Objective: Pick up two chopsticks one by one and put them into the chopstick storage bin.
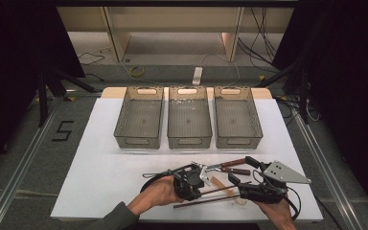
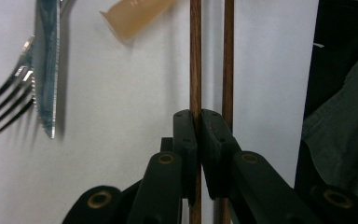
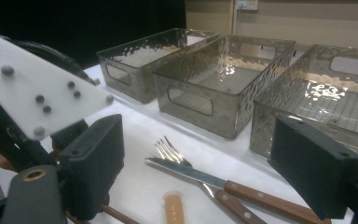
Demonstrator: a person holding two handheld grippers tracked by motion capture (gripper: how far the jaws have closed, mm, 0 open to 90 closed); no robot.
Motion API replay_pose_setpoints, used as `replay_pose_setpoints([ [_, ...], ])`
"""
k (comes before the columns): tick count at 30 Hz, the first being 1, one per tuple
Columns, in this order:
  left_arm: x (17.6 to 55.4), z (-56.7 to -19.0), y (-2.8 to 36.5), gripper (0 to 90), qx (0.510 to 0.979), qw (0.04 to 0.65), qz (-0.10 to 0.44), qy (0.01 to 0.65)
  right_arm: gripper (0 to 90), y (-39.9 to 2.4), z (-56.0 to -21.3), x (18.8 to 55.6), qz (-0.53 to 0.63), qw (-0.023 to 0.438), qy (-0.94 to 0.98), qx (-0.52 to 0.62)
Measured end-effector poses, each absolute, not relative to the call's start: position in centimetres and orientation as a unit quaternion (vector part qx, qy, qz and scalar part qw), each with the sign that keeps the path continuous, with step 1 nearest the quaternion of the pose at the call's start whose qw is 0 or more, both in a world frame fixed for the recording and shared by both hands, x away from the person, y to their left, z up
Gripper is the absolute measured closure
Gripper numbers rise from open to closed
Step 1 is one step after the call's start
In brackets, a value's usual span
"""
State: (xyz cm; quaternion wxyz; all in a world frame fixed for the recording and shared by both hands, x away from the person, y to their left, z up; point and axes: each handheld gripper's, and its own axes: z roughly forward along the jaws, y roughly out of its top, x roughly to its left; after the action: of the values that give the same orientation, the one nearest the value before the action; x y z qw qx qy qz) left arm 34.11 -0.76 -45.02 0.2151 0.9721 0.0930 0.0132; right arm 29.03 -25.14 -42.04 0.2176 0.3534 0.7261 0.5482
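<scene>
My left gripper [image 2: 198, 119] has its jaws pinched shut on one thin dark-brown wooden chopstick [image 2: 195, 56], pads pressing it from both sides; the second brown wooden chopstick [image 2: 228, 56] lies just beside it to the right in the left gripper view, outside the jaws, not held. Both sticks run straight up the frame there, long axis in line with my jaws' line of sight, so the grip sits crosswise on the shaft. In the high view the pair [image 1: 206, 197] lies low centre on the white table top [image 1: 100, 158], near-level and slightly slanted, between my two hands; left hand is on it, right gripper [image 3: 200, 177] hangs wide open with nothing in it, lower right of the high view. Steel fork with wooden handle [image 3: 172, 151] and serrated steel knife with riveted wooden handle [image 3: 191, 173] lie just above the sticks, crossing; a pale tan flat spoon-like piece [image 2: 135, 16] nearby. Three smoky clear plastic bins [image 1: 189, 117] sit in a row at mid-frame, well apart from the sticks, looking empty. Sticks look slim, smooth, likely to roll.
</scene>
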Motion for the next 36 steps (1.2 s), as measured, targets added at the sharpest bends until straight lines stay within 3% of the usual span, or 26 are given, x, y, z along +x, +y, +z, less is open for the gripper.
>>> replay_pose_setpoints([
  [36, 38.0, -37.5, 8.2, 84.6, 0.887, 0.374, 0.12, 0.241, 18.3, -25.2, -42.2, 28.9, 0.55, 0.224, 0.724, 0.351],
])
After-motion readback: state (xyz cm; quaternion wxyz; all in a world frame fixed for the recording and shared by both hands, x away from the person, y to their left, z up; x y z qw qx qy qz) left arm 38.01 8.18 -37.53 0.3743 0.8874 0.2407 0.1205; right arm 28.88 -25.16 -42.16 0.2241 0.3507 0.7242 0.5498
